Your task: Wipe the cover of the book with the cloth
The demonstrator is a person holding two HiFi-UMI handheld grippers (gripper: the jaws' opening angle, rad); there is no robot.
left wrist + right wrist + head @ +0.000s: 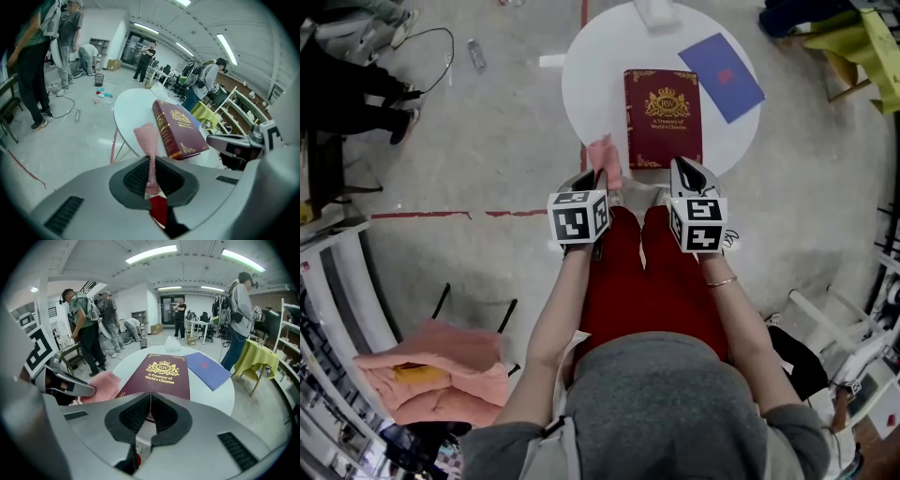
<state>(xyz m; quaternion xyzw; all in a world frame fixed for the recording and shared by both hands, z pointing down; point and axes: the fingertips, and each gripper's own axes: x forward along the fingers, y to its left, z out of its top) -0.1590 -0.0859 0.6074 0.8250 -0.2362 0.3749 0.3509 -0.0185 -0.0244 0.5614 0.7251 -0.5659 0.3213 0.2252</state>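
The dark red book [663, 117] lies shut, cover up, on the round white table [591, 75], at the edge nearest the seated person, with a blue folder [722, 64] beside it on the right. The left gripper [598, 178] hangs at the table's rim, its jaws clamped on a pink cloth [605, 155] that sticks out past them just left of the book's near corner. The right gripper [686, 171] sits by the book's near right corner, its jaws pressed together with nothing between them.
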